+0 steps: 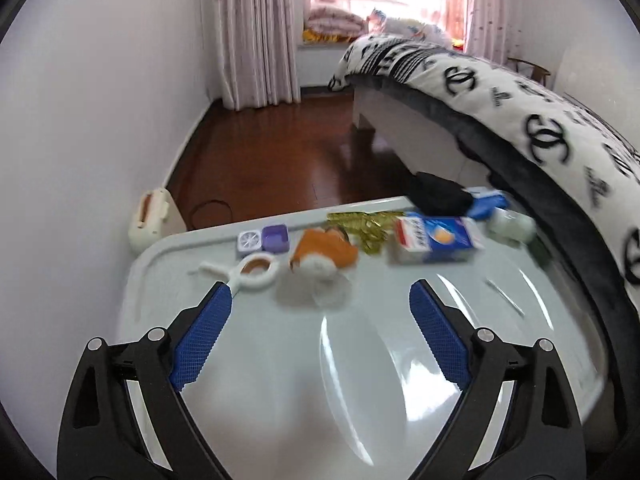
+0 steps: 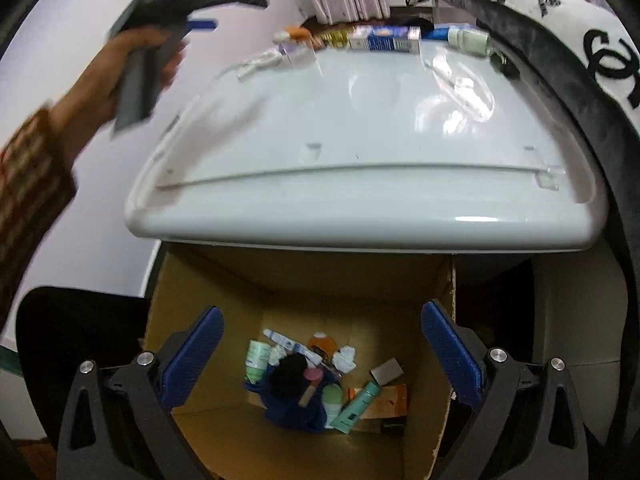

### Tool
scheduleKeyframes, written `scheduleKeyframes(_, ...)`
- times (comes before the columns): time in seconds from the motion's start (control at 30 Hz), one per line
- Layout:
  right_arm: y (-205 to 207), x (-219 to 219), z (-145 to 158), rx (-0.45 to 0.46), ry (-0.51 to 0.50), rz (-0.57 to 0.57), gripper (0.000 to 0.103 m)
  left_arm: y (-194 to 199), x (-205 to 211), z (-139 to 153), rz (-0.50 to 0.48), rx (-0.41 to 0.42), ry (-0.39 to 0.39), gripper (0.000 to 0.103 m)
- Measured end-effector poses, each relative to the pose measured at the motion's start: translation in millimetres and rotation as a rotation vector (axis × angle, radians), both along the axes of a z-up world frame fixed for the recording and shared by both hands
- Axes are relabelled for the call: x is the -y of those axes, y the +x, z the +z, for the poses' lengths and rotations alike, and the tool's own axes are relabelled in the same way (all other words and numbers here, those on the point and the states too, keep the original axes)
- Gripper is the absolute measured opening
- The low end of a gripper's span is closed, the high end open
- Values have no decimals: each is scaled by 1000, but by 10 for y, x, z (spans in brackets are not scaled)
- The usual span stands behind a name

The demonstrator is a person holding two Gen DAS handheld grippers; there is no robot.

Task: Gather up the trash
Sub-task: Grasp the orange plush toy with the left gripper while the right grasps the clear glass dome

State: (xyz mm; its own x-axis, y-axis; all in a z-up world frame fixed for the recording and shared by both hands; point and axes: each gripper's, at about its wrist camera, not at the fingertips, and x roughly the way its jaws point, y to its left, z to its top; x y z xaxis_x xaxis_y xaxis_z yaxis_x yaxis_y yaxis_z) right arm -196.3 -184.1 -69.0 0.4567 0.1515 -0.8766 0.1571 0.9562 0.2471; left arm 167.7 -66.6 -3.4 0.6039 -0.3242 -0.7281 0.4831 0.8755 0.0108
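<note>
The right hand-held gripper [image 2: 322, 354] is held spread and empty above the cardboard box [image 2: 192, 280], where discarded bottles and tubes [image 2: 304, 376] are gathered. The left hand-held gripper [image 1: 320, 312], likewise spread, is aimed at trash remaining on the surface [image 1: 360, 340], nearest a white wad [image 1: 316, 280].

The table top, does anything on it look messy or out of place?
Yes. Litter is bunched along the far edge of the table: a crumpled white tissue, orange scrap, gold wrapper and blue and white carton, which lies flat. Nothing looks spilled.
</note>
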Motion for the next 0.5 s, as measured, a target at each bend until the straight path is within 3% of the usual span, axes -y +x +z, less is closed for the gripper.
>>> scheduleKeyframes(0.2,58,99,-150,-59,44,-4,98,620,267,-457,40,-58,45,84)
scheduleKeyframes(0.27,68,104,-163,-65,35,-4,98,687,332,-567,26,-68,62,71)
scheduleKeyframes(0.3,71,101,-170,-65,37,-4,98,693,345,-612,18,-74,67,59)
scheduleKeyframes(0.33,74,98,-168,-63,43,-2,98,699,358,-640,14,-80,68,40)
scheduleKeyframes(0.43,84,54,-163,-63,43,15,98,664,346,-659,22,-56,72,27)
scheduleKeyframes(0.5,88,25,-144,-60,31,26,98,624,309,-628,21,-48,56,24)
